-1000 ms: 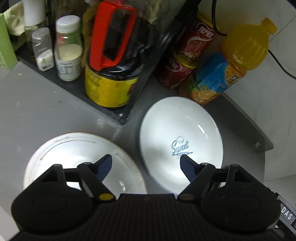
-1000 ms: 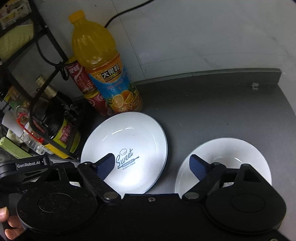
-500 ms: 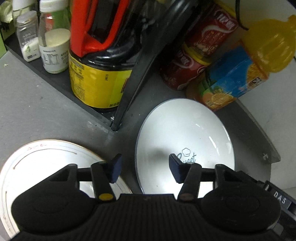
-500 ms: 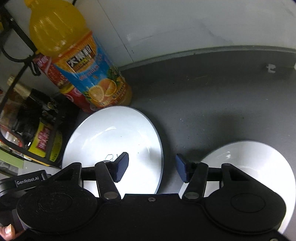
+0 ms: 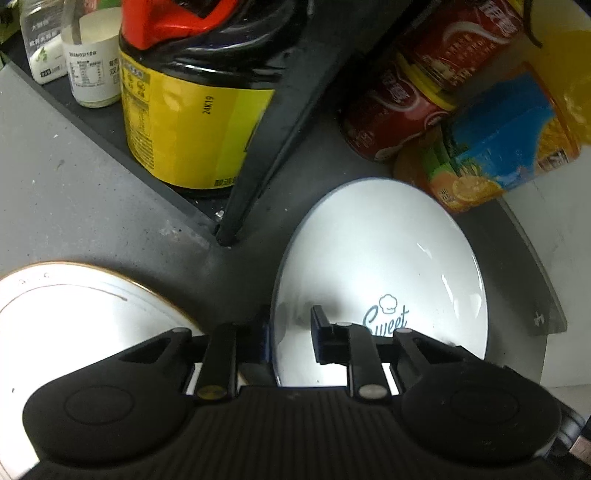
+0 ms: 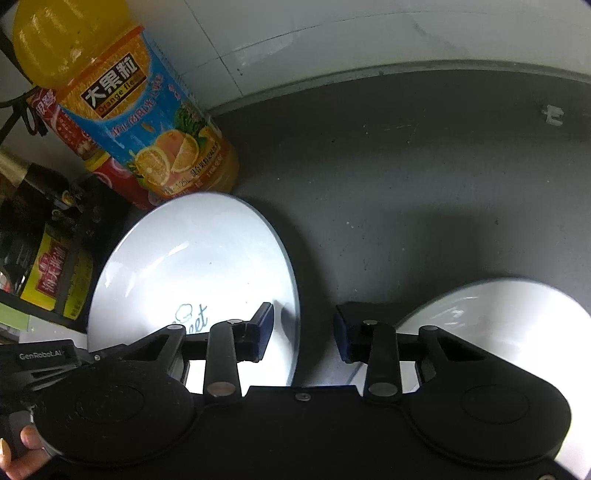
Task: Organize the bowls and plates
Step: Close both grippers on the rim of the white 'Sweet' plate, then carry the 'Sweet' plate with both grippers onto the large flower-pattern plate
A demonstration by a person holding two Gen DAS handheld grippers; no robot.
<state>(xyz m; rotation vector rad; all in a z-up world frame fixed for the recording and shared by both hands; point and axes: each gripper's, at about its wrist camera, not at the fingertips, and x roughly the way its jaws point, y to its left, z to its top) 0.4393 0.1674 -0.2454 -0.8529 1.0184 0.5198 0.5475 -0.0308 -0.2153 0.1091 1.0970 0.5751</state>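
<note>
A white plate with "Sweet" lettering (image 5: pixel 380 266) lies on the dark counter; it also shows in the right wrist view (image 6: pixel 192 269). My left gripper (image 5: pixel 290 338) straddles its left rim, one finger inside, one outside, jaws partly closed with a gap around the rim. My right gripper (image 6: pixel 303 332) straddles the same plate's right rim, also with a gap. A gold-rimmed white plate (image 5: pixel 74 306) lies at the left. A white bowl (image 6: pixel 498 317) sits at the right.
A black rack (image 5: pixel 258 147) holds a yellow-labelled sauce jug (image 5: pixel 192 122) and small jars (image 5: pixel 92 62). Red cans (image 5: pixel 406 107) and an orange juice bottle (image 6: pixel 147 125) stand just behind the plate. A white wall (image 6: pixel 369 33) borders the counter.
Both grippers have moved forward and down and narrowed their jaws, from wide open above the dishes to straddling opposite rims of the "Sweet" plate.
</note>
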